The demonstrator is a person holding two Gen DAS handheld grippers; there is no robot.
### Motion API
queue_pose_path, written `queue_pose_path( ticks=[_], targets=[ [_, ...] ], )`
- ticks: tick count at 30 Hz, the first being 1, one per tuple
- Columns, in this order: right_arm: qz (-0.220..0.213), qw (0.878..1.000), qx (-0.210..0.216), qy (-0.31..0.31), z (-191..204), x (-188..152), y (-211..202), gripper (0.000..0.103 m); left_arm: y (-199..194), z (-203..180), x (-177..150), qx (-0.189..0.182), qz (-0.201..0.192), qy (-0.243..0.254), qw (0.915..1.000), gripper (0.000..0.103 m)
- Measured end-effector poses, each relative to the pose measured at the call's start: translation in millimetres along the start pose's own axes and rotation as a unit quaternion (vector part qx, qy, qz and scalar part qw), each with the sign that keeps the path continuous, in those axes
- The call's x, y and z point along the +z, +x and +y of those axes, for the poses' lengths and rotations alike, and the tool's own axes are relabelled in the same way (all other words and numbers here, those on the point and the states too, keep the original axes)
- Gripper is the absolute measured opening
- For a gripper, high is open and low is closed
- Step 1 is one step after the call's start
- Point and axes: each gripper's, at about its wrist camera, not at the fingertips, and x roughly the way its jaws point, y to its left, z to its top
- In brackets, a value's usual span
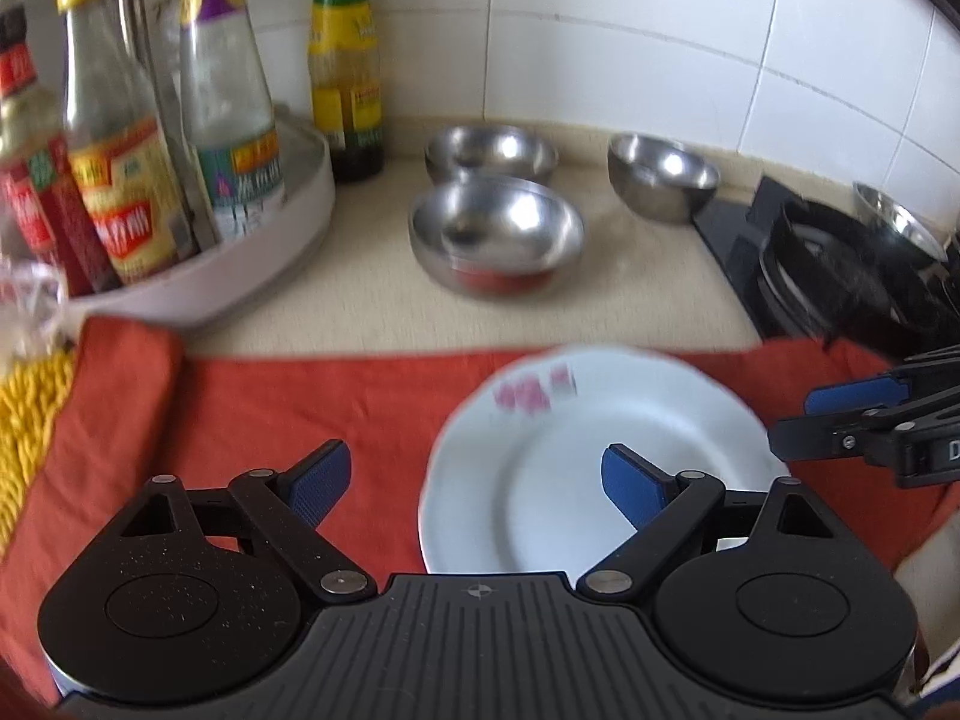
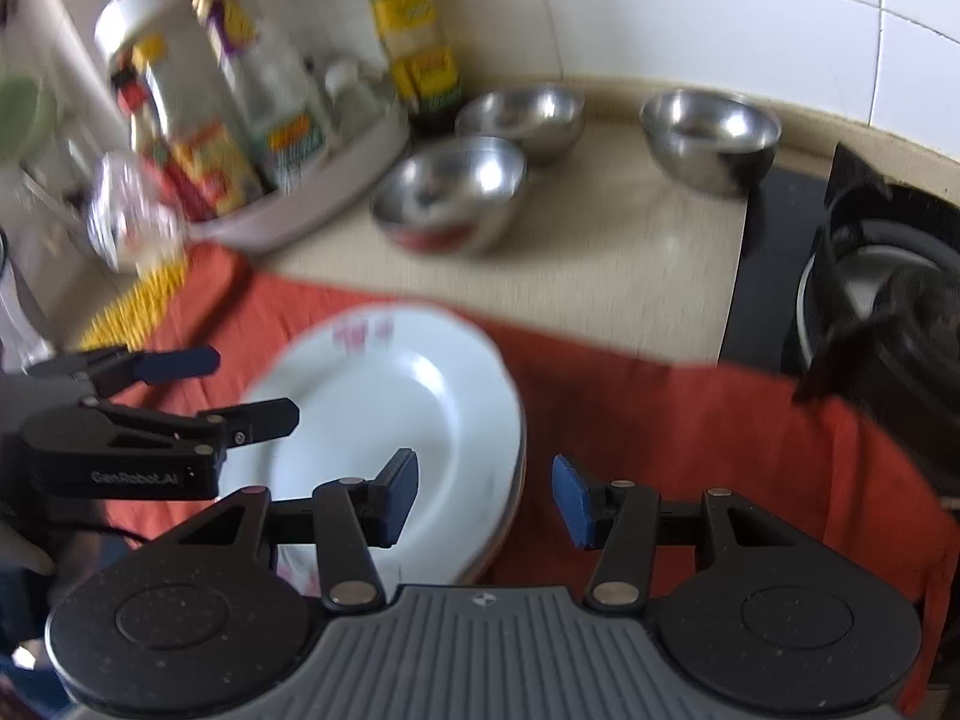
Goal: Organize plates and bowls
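Observation:
A white plate (image 1: pixel 576 438) with a pink flower print lies on the red cloth (image 1: pixel 270 408); in the right wrist view the plate (image 2: pixel 390 396) seems to top a small stack. My left gripper (image 1: pixel 477 480) hovers wide open over the plate's left rim, holding nothing. My right gripper (image 2: pixel 486 498) is open astride the plate's right rim, with neither pad touching it. Each gripper shows in the other's view: the right gripper (image 1: pixel 798 420) and the left gripper (image 2: pixel 234 390). Steel bowls stand behind: a nested pair (image 1: pixel 498 234), one more (image 1: pixel 492 150), and a third (image 1: pixel 660 174).
A white turntable tray (image 1: pixel 270 240) of sauce bottles stands at the back left, with a tall bottle (image 1: pixel 345 60) beside it. A black stove (image 1: pixel 840 276) with a pot sits at the right. A yellow mat (image 1: pixel 30 420) lies at the left. A tiled wall closes the back.

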Motion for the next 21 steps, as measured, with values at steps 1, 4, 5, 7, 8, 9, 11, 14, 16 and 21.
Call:
queue_pose_path(
  ticks=[1, 4, 5, 7, 8, 9, 11, 14, 16, 21],
  targets=[
    [-0.004, 1.0, 0.005, 0.002, -2, 9, -1, 0.05, 0, 0, 8, 0.006, -0.008, 0.001, 0.9999, 0.094],
    [-0.022, 1.0, 0.004, -0.01, -4, 36, -2, 0.05, 4, -4, 32, 0.03, -0.02, 0.003, 0.9994, 0.094],
    [-0.032, 0.999, 0.002, -0.02, -3, 46, -2, 0.05, 5, -6, 39, 0.036, -0.025, 0.004, 0.999, 0.095],
    [-0.045, 0.999, -0.006, -0.03, -3, 60, -2, 0.05, 7, -11, 51, 0.049, -0.034, 0.011, 0.9982, 0.096],
    [-0.049, 0.998, -0.003, -0.034, -3, 66, -1, 0.05, 9, -14, 55, 0.06, -0.035, 0.014, 0.9975, 0.096],
    [-0.051, 0.998, 0.0, -0.038, -3, 72, 1, 0.051, 11, -16, 59, 0.067, -0.037, 0.015, 0.997, 0.096],
    [-0.05, 0.998, 0.002, -0.046, -3, 83, 7, 0.051, 14, -16, 66, 0.069, -0.036, 0.009, 0.9969, 0.096],
    [-0.046, 0.998, 0.007, -0.052, -4, 94, 18, 0.051, 22, -17, 74, 0.072, -0.037, 0.012, 0.9967, 0.096],
    [-0.039, 0.998, 0.014, -0.051, -5, 98, 27, 0.051, 28, -15, 77, 0.073, -0.032, 0.008, 0.9968, 0.096],
    [-0.024, 0.998, 0.016, -0.053, -6, 109, 50, 0.051, 42, -9, 86, 0.07, -0.026, -0.003, 0.9972, 0.096]
  ],
)
